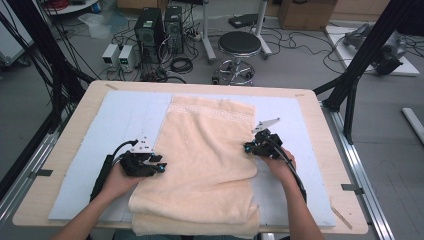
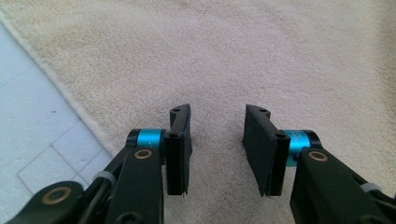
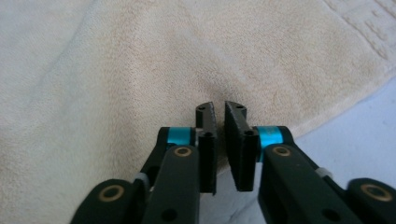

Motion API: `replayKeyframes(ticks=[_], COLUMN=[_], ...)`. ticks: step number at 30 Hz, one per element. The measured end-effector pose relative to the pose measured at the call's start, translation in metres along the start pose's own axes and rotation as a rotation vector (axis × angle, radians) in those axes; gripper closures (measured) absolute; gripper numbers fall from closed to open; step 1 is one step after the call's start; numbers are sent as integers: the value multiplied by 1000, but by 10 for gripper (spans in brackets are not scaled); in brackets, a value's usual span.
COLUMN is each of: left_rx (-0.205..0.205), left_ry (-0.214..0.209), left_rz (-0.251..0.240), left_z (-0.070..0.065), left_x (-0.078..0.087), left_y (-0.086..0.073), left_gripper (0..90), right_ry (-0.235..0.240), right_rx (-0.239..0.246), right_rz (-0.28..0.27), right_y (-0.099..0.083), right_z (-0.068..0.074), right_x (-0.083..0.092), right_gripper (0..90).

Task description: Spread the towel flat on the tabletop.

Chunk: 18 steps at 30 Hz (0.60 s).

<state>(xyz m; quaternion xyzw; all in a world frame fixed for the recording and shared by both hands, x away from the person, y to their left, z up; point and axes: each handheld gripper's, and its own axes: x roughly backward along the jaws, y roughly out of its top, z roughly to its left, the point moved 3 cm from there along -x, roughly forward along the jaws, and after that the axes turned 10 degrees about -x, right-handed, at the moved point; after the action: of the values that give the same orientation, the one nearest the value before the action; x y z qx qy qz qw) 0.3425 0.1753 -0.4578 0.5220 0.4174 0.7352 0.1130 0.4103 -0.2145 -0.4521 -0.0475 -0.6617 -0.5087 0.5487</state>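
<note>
Pinching the right edge of the cream terry towel (image 1: 207, 155), the right gripper (image 3: 219, 112) has its black jaws nearly pressed together on a small pucker of cloth. At the towel's left edge the left gripper (image 2: 217, 123) hovers with its jaws spread, bare pile between them. The towel, looped and soft with a woven key-pattern band at its far end, lies folded lengthwise along the middle of a pale blue foam mat (image 1: 120, 125) on the light wooden table (image 1: 320, 107). Beyond the towel's far end stand a round black stool (image 1: 239, 45), two computer towers (image 1: 160, 27) and tangled cables on the grey floor.
</note>
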Motion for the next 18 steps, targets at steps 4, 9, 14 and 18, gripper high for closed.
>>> replayKeyframes(ticks=[4,9,14,18], left_rx=[11,35,20,-39], left_ry=[14,36,-8,-46], left_rz=[-15,-24,-63,-82], left_z=[3,8,1,-13], left_x=[0,2,14,28], left_y=[1,2,5,8], left_gripper=[623,615,584,547], right_ry=[-65,-79,-37,-5], right_rx=[9,-45,-8,66], right_rz=[26,26,-21,-85], right_y=[16,27,27,19], right_z=[-14,-27,-11,16], right_x=[-2,-9,8,33], right_gripper=[858,830,677,644])
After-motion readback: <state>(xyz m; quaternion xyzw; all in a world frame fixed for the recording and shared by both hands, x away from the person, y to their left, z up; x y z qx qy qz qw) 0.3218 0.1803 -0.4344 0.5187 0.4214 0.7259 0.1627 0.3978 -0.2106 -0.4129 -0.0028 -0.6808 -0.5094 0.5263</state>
